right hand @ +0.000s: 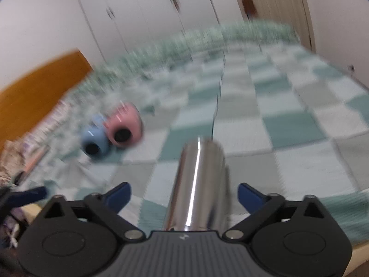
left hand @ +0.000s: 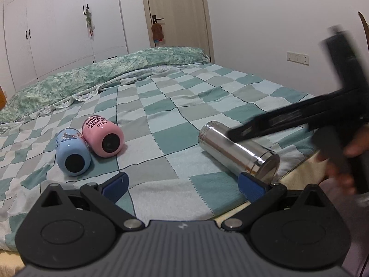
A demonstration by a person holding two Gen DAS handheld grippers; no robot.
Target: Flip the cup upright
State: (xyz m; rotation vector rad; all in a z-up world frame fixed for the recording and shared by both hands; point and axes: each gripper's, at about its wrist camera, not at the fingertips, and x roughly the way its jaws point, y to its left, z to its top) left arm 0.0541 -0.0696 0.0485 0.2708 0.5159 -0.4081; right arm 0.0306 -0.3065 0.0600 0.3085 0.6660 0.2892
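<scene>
A shiny steel cup lies on its side on the checked bedspread, its open end toward the bed's near edge. My right gripper is open, its blue fingers on either side of the steel cup without touching it; it shows blurred in the left wrist view, over the cup. My left gripper is open and empty, low over the bed's near edge, left of the steel cup. A pink cup and a blue cup lie on their sides, touching, at the left.
A green quilt is bunched along the far side of the bed. White wardrobes and a door stand behind. A wooden headboard is at the left in the right wrist view.
</scene>
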